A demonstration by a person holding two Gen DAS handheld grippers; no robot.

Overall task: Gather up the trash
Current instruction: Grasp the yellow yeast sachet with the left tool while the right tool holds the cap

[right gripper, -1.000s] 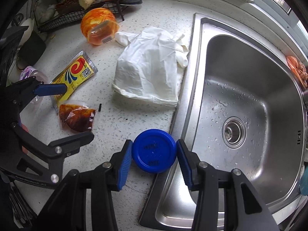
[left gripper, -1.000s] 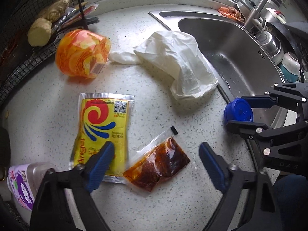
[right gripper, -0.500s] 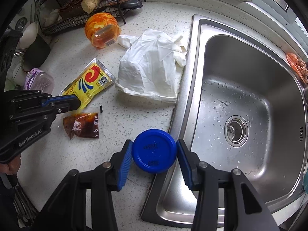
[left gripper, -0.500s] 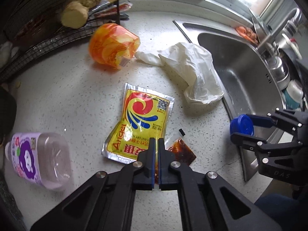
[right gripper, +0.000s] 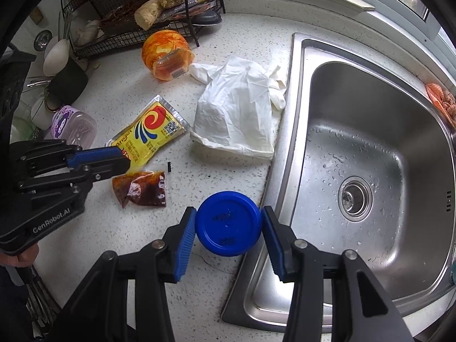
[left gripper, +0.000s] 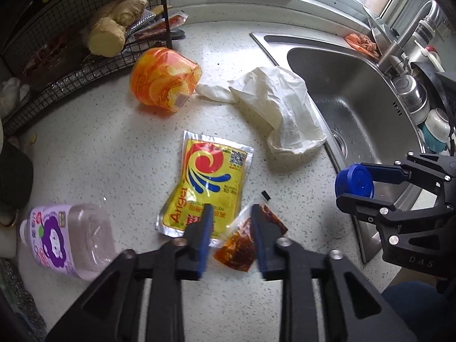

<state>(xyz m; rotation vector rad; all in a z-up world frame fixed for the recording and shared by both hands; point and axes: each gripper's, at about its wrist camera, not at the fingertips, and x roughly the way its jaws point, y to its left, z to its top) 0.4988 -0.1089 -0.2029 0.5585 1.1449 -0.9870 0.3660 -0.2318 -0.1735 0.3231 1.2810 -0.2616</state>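
Observation:
A brown sauce packet (left gripper: pixel 242 245) lies flat on the speckled counter. My left gripper (left gripper: pixel 230 223) hovers just over it, jaws opening, and the pads do not press on the packet. The left gripper (right gripper: pixel 124 161) also shows in the right wrist view, above the packet (right gripper: pixel 141 192). My right gripper (right gripper: pixel 228 213) is shut on a round blue lid (right gripper: pixel 228 228), held over the counter edge beside the sink. A yellow Angel pouch (left gripper: pixel 212 179), a crumpled white plastic bag (left gripper: pixel 282 114) and an orange cup (left gripper: pixel 164 85) on its side lie further back.
A steel sink (right gripper: pixel 370 156) fills the right side. A purple-labelled plastic bottle (left gripper: pixel 65 239) lies at the left. A black wire rack (left gripper: pixel 71 71) with ginger stands at the back left. A tiny black scrap (left gripper: pixel 265 195) sits near the packet.
My left gripper went from wide open over the sauce packet to fully shut, and now its jaws stand partly apart again. The right gripper has kept still with the blue lid.

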